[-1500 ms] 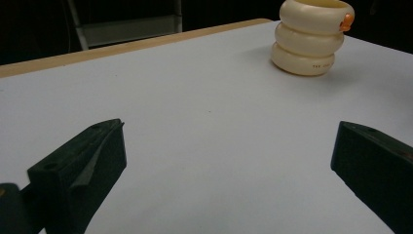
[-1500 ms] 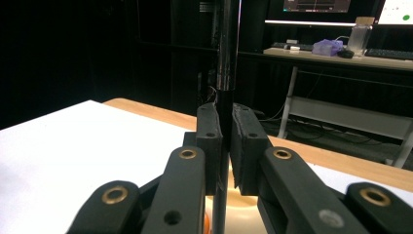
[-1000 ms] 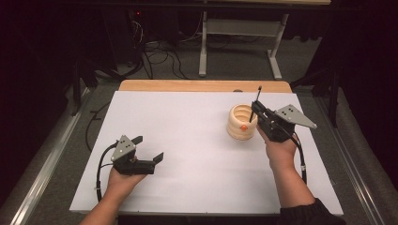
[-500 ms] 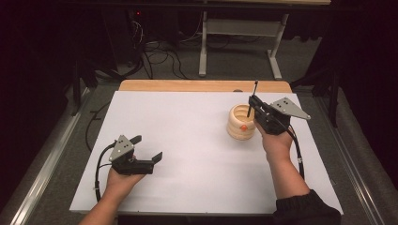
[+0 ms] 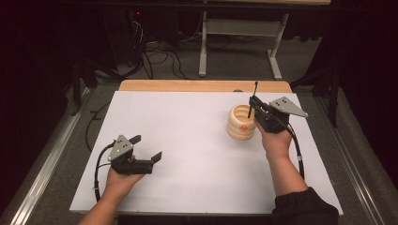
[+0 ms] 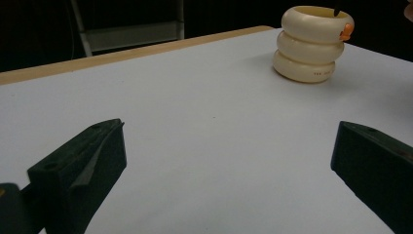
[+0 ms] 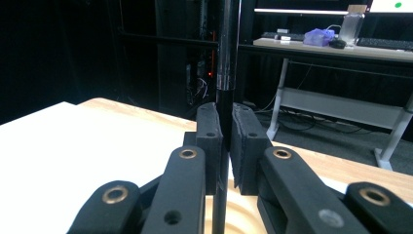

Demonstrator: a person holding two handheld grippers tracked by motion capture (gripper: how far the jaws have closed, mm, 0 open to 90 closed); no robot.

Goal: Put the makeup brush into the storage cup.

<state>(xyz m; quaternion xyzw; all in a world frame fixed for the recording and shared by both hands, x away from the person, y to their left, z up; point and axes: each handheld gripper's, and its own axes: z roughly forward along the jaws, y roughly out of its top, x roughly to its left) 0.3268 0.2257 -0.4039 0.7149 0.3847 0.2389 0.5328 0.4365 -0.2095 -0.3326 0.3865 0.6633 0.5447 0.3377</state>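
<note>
White desk (image 5: 187, 140) in dark room, cream ringed holder (image 5: 241, 123) at far right, right tool (image 5: 252, 104) pinching upright black pen (image 7: 226, 73) over holder's mouth, left tool (image 5: 145, 147) spread wide, low over desk near-left, holding nothing.

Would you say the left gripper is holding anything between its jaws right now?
No, the left gripper has its jaws spread wide apart over the bare white table, with nothing between them.
</note>
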